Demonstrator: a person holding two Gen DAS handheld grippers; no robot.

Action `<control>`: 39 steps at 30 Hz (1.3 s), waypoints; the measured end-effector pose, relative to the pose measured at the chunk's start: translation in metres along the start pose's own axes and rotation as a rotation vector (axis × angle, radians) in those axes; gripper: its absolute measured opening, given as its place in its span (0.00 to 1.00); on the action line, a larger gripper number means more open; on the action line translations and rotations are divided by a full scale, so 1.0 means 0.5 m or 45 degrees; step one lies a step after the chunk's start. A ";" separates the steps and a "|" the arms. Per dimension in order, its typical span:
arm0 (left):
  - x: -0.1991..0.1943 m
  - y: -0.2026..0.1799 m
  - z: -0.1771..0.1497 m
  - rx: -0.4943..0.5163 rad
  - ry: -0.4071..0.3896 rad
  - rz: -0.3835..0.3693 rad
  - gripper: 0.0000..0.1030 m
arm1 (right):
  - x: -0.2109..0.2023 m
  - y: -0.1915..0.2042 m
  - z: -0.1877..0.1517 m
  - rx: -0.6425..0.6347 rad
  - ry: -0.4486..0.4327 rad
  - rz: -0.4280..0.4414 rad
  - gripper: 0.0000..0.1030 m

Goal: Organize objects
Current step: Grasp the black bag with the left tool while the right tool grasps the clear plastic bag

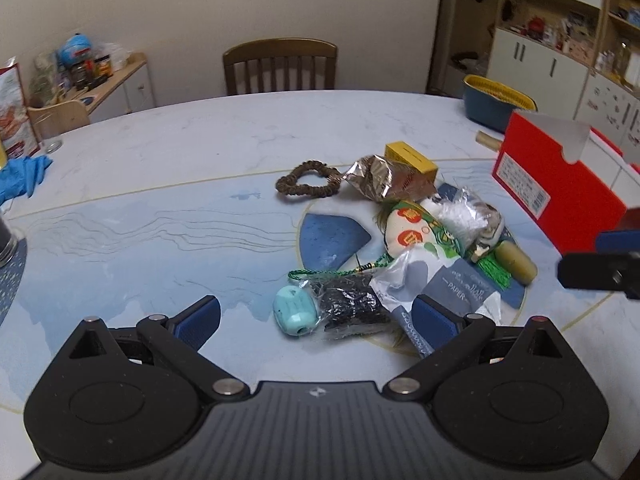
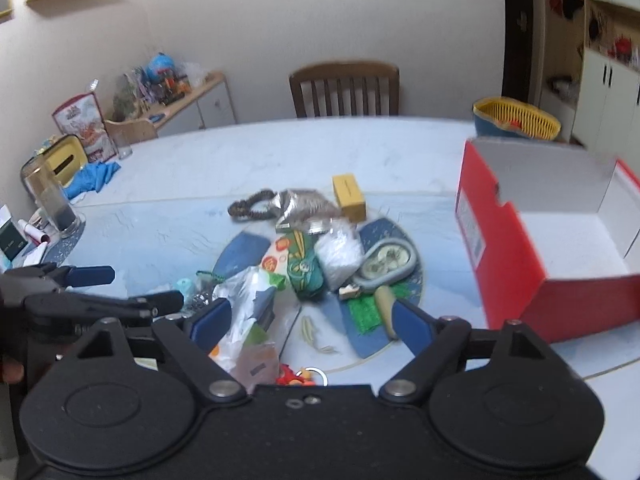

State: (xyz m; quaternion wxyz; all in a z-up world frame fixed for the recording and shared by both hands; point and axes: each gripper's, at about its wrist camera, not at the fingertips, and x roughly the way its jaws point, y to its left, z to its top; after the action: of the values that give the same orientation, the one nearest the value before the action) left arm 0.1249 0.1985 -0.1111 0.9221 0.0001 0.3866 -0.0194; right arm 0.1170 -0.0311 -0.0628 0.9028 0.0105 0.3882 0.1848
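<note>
A pile of small objects lies mid-table: a brown bead bracelet (image 1: 306, 180), a foil packet (image 1: 380, 180), a yellow box (image 1: 410, 158), a plush doll (image 1: 420, 234), a teal round object (image 1: 294, 314), a black bagged item (image 1: 352, 306) and a paper packet (image 1: 456, 290). An open red shoebox (image 2: 548, 240) stands to the right. My left gripper (image 1: 316, 316) is open just before the teal object. My right gripper (image 2: 312, 318) is open over the pile's near edge, above a plastic bag (image 2: 248, 312). The pile also shows in the right wrist view (image 2: 320, 248).
A wooden chair (image 1: 280, 66) stands at the table's far side. A blue basket with yellow insert (image 1: 496, 102) sits far right. Blue cloth (image 1: 24, 178), a glass (image 2: 48, 200) and printed boxes (image 2: 84, 126) are at the left. Cabinets (image 1: 560, 40) line the right wall.
</note>
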 end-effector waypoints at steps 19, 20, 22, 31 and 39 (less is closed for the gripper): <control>0.092 -0.029 -0.002 0.247 0.016 -0.113 0.68 | 0.138 0.014 0.041 0.219 0.282 0.131 0.62; 0.094 -0.032 -0.001 0.255 0.014 -0.124 0.65 | 0.144 0.017 0.041 0.220 0.291 0.132 0.61; 0.098 -0.041 0.001 0.285 0.015 -0.145 0.60 | 0.156 0.021 0.043 0.224 0.312 0.122 0.58; 0.112 -0.056 0.001 0.338 0.024 -0.171 0.52 | 0.196 0.013 0.034 0.310 0.412 0.072 0.34; 0.109 -0.048 0.005 0.321 0.018 -0.193 0.36 | 0.193 0.001 0.034 0.396 0.410 0.075 0.17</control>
State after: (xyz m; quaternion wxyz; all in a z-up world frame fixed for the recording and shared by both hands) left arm 0.1639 0.1726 -0.1479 0.9079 0.0870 0.3865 -0.1374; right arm 0.1897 0.0043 -0.1181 0.8107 0.1313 0.5508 0.1484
